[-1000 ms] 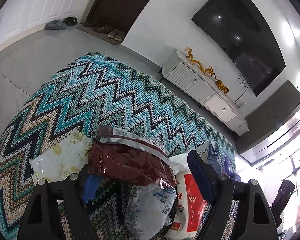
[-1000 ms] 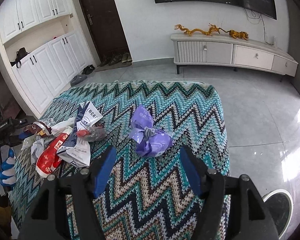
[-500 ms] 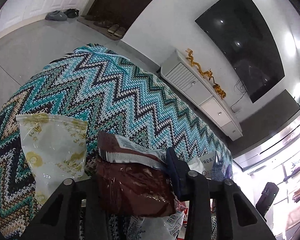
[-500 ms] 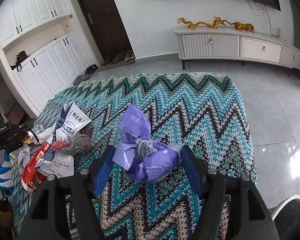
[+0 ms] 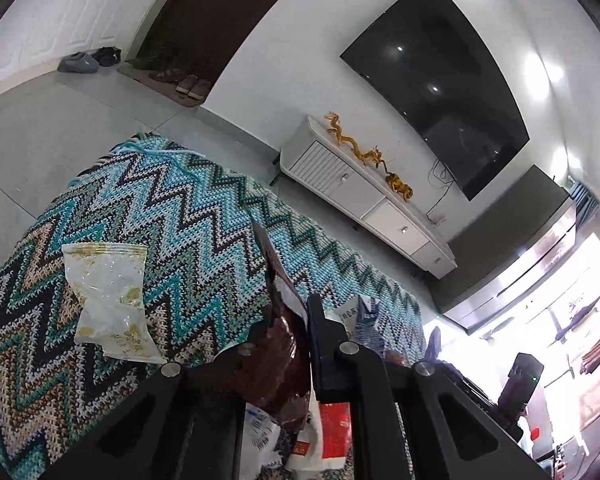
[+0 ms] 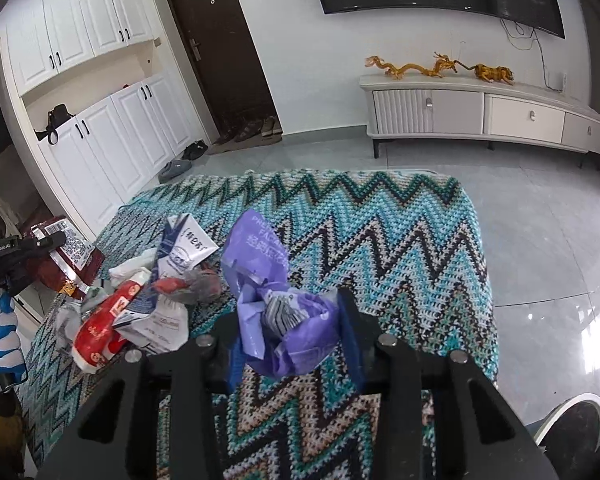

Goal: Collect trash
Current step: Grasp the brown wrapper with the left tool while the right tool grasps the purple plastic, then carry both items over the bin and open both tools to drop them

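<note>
The left gripper (image 5: 288, 344) has its jaws clamped on a dark red plastic snack wrapper (image 5: 280, 356), lifted above a heap of red-and-white crumpled packets (image 6: 140, 308) near the left edge of the desk with the zigzag knitted cover (image 6: 400, 248). The right gripper (image 6: 296, 336) holds a crumpled purple plastic bag (image 6: 276, 300) between its jaws — mid-desk, just beside the heap. A clear gold-printed sachet (image 5: 108, 296) lies apart near the desk's left edge.

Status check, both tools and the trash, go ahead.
Left tool shut on dark red wrapper. Right tool shut on purple wrapper. Wrapper pile on blanket. Nothing blocking.
</note>
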Action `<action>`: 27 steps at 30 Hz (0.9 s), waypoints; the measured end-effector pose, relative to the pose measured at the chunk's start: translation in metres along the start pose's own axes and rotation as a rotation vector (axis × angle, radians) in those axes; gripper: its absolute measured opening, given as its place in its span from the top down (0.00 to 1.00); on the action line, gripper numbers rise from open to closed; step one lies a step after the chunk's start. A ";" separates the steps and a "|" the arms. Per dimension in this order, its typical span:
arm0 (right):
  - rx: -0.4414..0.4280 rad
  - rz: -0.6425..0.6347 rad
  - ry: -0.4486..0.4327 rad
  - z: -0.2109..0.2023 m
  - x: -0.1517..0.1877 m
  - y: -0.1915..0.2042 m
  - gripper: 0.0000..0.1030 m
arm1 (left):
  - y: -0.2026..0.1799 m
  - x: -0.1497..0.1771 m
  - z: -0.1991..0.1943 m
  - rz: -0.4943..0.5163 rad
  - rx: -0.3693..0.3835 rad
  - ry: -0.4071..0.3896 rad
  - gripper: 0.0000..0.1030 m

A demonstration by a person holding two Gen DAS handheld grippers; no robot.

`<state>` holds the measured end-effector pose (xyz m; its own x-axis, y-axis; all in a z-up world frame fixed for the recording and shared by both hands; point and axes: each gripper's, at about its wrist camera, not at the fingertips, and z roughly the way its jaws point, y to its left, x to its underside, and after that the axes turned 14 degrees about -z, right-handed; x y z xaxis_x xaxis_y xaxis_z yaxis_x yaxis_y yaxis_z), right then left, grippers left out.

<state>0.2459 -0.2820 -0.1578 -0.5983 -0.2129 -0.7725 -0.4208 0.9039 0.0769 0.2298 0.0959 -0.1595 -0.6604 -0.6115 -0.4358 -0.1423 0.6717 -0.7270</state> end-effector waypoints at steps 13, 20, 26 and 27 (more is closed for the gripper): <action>0.035 -0.078 -0.126 -0.130 0.015 0.043 0.64 | -0.056 0.041 -0.086 0.127 0.095 -0.019 0.92; 0.087 -0.043 -0.204 -0.193 0.036 0.037 0.64 | -0.097 0.071 -0.115 0.224 0.106 -0.016 0.94; 0.174 0.027 -0.266 -0.249 0.071 0.004 0.64 | -0.157 0.112 -0.104 0.341 0.131 0.062 0.94; 0.191 0.048 -0.274 -0.256 0.078 -0.005 0.64 | -0.171 0.122 -0.098 0.365 0.139 0.087 0.94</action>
<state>0.0267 -0.3987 -0.0569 -0.3982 -0.0847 -0.9134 -0.2458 0.9692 0.0173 0.1013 -0.0526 -0.0367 -0.7098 -0.3011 -0.6368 0.2104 0.7721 -0.5996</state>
